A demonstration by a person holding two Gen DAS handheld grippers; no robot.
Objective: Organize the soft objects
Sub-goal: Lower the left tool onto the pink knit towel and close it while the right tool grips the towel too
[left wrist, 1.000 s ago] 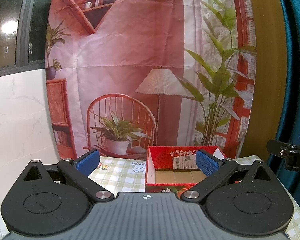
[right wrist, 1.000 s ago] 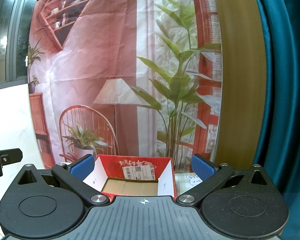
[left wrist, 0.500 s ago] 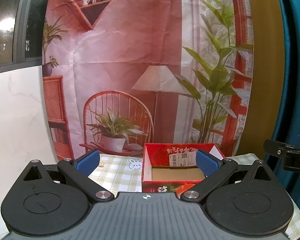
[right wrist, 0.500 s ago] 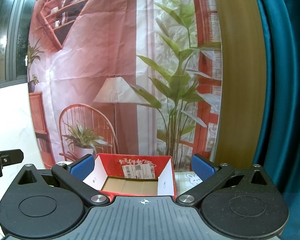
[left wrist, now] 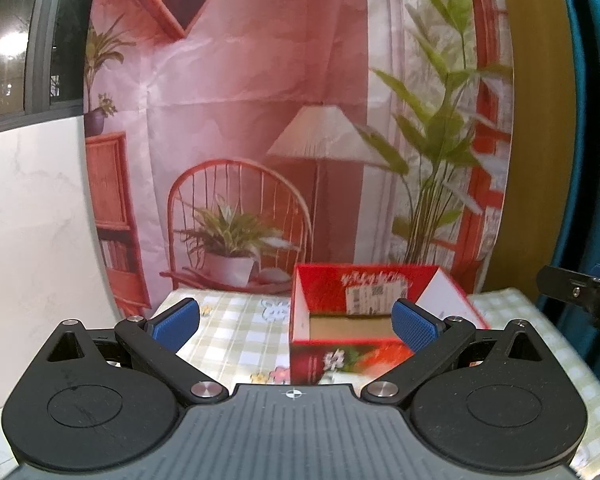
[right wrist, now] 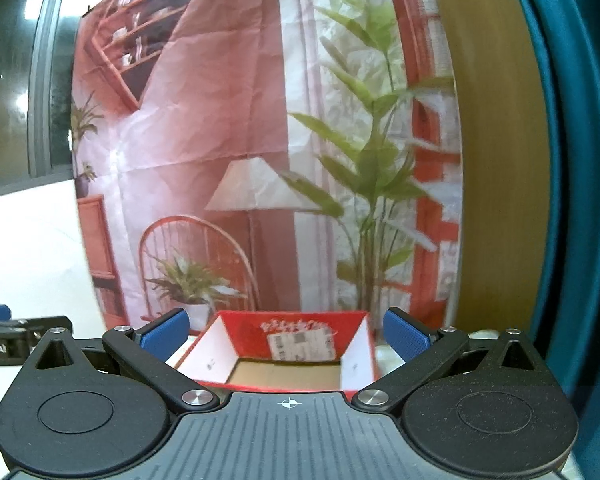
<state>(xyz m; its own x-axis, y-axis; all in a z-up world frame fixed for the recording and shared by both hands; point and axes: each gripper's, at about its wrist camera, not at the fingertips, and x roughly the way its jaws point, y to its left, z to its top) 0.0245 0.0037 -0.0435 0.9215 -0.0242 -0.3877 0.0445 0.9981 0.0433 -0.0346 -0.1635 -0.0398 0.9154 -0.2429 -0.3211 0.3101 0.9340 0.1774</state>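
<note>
An open red cardboard box (left wrist: 352,348) with a white label inside stands on the checked tablecloth (left wrist: 236,332). It looks empty. It also shows in the right wrist view (right wrist: 292,360), just ahead of the fingers. My left gripper (left wrist: 294,324) is open and empty, above the table's near part, with the box ahead and slightly right. My right gripper (right wrist: 286,334) is open and empty, facing the box. No soft object is in view.
A printed backdrop (left wrist: 260,120) of a room hangs behind the table. A teal curtain (right wrist: 572,200) is at the right. A white marble wall (left wrist: 32,220) is at the left. The other gripper shows at the right edge of the left wrist view (left wrist: 580,292).
Both cameras have tilted downward and moved a little closer, so the box and tablecloth show more fully. Both grippers stay open and empty.
</note>
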